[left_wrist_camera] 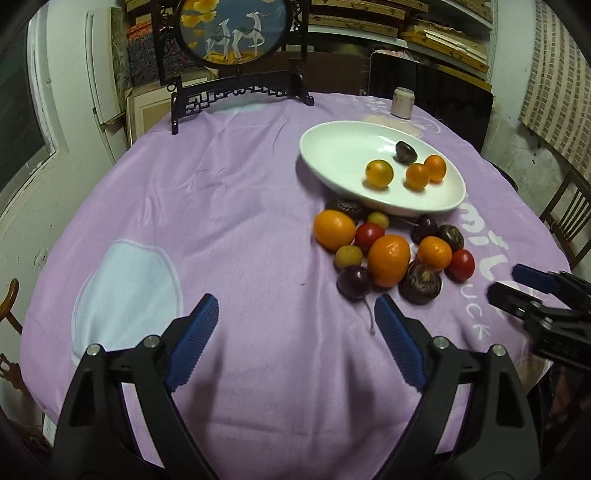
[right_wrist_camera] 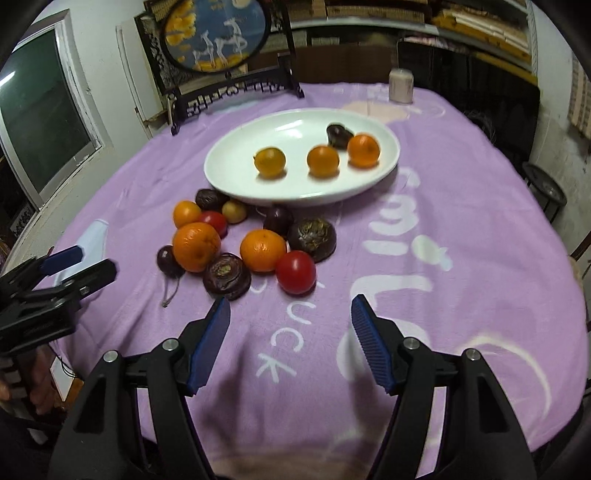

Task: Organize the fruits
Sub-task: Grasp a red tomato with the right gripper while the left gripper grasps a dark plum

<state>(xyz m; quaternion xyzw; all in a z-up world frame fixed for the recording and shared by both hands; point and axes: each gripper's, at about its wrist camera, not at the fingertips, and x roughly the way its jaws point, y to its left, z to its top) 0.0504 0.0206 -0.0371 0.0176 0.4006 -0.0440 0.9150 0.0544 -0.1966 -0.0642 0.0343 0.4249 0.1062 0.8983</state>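
Note:
A white oval plate [left_wrist_camera: 332, 147] [right_wrist_camera: 236, 147] holds three small oranges [left_wrist_camera: 379, 172] [right_wrist_camera: 323, 160] and one dark passion fruit [left_wrist_camera: 405, 151] [right_wrist_camera: 338, 135]. In front of it on the purple cloth lies a pile of fruit: oranges [left_wrist_camera: 388, 260] [right_wrist_camera: 196, 246], red tomatoes [left_wrist_camera: 460, 265] [right_wrist_camera: 295, 271], dark passion fruits [left_wrist_camera: 420, 283] [right_wrist_camera: 226, 275], plums and small yellow fruits. My left gripper [left_wrist_camera: 295, 314] is open and empty, just short of the pile. My right gripper [right_wrist_camera: 290, 312] is open and empty, close to the red tomato. Each gripper shows in the other's view [left_wrist_camera: 513, 282] [right_wrist_camera: 85, 264].
A round table under a purple cloth [left_wrist_camera: 221, 221] fills both views. A pink can [left_wrist_camera: 402, 102] [right_wrist_camera: 400, 85] stands behind the plate. A dark wooden stand with a round deer picture [left_wrist_camera: 232, 29] [right_wrist_camera: 218, 37] stands at the back edge. Chairs and shelves surround the table.

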